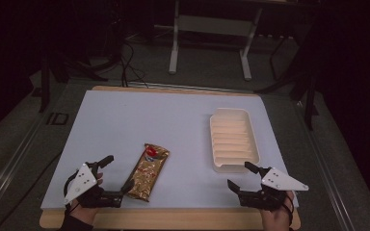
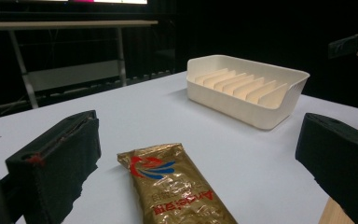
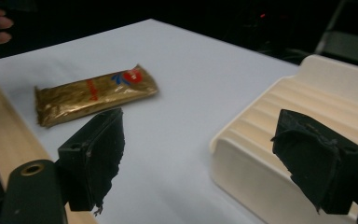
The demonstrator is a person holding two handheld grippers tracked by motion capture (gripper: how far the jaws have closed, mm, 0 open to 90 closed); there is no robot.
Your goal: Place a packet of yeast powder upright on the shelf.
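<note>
A gold snack packet [image 1: 148,172] with a red and blue logo lies flat on the white sheet, near the front left. My left gripper [image 1: 117,173] sits just left of it, open. In the left gripper view the packet [image 2: 177,186] lies low between the wide jaws of my left gripper [image 2: 200,130], untouched by either. A cream ribbed tray [image 1: 233,139] stands to the right, empty. My right gripper [image 1: 242,176] is open just in front of the tray's near end. In the right gripper view my right gripper [image 3: 203,121] has one jaw over the tray [image 3: 279,135], and the packet [image 3: 93,95] lies farther off.
The white sheet [image 1: 173,120] covers a wooden table whose front edge [image 1: 173,219] runs just under both hands. A white metal stand [image 1: 209,29] and floor cables [image 1: 125,62] lie beyond the table's far edge.
</note>
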